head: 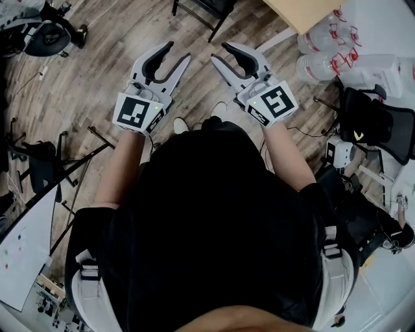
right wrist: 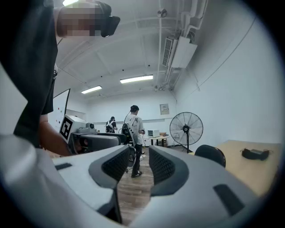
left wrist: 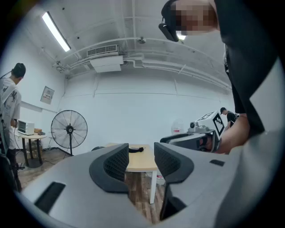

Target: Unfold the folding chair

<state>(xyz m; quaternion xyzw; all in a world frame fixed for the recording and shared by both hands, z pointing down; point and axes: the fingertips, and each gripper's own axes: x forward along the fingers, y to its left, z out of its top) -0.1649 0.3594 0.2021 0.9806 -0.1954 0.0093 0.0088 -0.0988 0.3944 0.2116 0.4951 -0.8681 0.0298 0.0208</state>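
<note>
I hold both grippers level in front of my chest, side by side over the wooden floor. My left gripper [head: 179,53] [left wrist: 141,160] is open by a narrow gap, with nothing between its black pads. My right gripper [head: 219,53] [right wrist: 139,162] is likewise a little open and empty. A black chair frame [head: 202,10] stands just ahead at the top edge of the head view, beside a wooden table [head: 305,14]. Its rounded dark back [right wrist: 209,155] shows in the right gripper view. I cannot tell whether this is the folding chair. Neither gripper touches it.
Water jugs [head: 316,59] and a black office chair [head: 379,124] crowd the right. Black stands and rods [head: 61,162] and a whiteboard [head: 24,243] lie at the left. A pedestal fan [left wrist: 69,129] and a person [left wrist: 10,104] are far left; other people [right wrist: 135,133] stand across the room.
</note>
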